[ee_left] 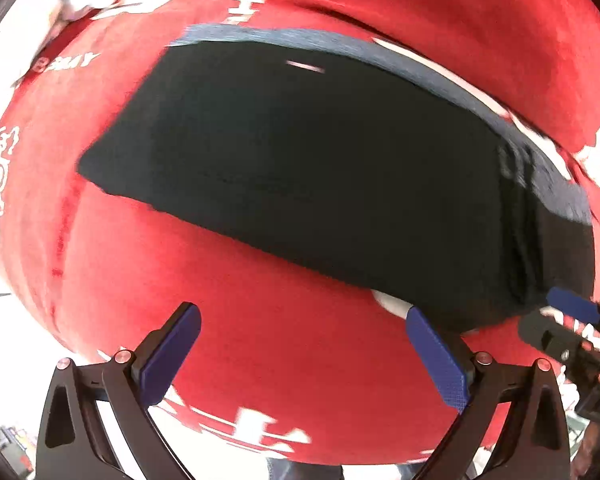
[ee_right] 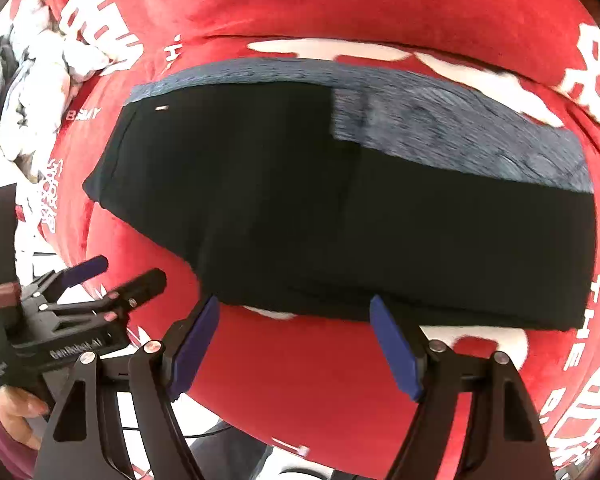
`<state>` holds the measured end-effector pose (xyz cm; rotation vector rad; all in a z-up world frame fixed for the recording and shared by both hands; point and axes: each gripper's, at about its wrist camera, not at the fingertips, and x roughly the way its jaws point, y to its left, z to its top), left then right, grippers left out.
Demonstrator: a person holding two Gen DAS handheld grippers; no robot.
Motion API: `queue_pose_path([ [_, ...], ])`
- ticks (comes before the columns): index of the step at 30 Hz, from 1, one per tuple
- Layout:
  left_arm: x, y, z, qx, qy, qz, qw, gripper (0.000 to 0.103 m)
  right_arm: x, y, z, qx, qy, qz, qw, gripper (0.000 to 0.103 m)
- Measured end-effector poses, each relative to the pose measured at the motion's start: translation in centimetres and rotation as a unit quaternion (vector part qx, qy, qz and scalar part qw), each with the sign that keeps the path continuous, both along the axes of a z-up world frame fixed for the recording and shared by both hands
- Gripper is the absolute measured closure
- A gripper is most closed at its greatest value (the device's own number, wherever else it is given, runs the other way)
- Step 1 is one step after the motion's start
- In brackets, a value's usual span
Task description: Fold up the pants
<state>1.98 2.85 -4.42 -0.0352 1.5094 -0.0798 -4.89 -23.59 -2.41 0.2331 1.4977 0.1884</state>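
- Starting at the far left of your right wrist view, a crumpled white garment lies on the red cloth, well apart from the pants; it shows again at the upper left of the left wrist view.
- Your left hand grips the left gripper at the lower left of that same view, its jaws released and holding nothing, hovering beside the left end of the pants.
- From the left wrist view, the left gripper's blue pads stand wide apart over bare red cloth, just short of the near edge of the pants.
- The black pants lie folded flat in the middle of the red cloth with white lettering that covers the desk, stretching from left to right as one long dark band.
- A small white tag sits near their upper left corner.
- A grey-blue garment lies under the far edge of the pants, showing as a thin strip on the left and a broad patch on the right.
- Your right gripper has its jaws released and empty, the two blue pads apart at the near edge of the pants; whether they touch the fabric I cannot tell.
- In the left wrist view, that right gripper shows at the far right edge, by the pants' right end.
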Motion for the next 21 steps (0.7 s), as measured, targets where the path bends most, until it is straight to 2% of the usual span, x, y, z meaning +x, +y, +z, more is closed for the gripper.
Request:
queue_pose_path([
  [7,2.9,7.6,-0.1,-0.045,-0.021,0.058,0.9971,0.0,2.0,5.0,0.1,-0.017,-0.013,0.034,0.999,0.023],
  [10,4.4,10.2,-0.5,-0.072,-0.03,0.082,0.9936,0.0,2.9,6.0,-0.9,-0.017,-0.002,0.035,0.999,0.023],
  [14,5.2,13.0,-2.1,-0.148,-0.021,0.136,0.9794,0.0,3.2,6.2,-2.6,-0.015,0.022,0.03,0.999,0.023],
  [16,5.3,13.7,-2.9,-0.172,-0.017,0.156,0.9726,0.0,3.2,6.3,-3.2,-0.02,0.031,0.032,0.999,0.023],
  [19,5.5,14.6,-3.4,-0.207,-0.02,0.17,0.9633,0.0,3.4,6.2,-3.5,-0.024,0.032,0.037,0.999,0.022],
  [21,5.8,13.9,-3.7,-0.231,-0.023,0.173,0.9572,0.0,3.6,6.2,-3.7,-0.024,0.034,0.037,0.998,0.02],
])
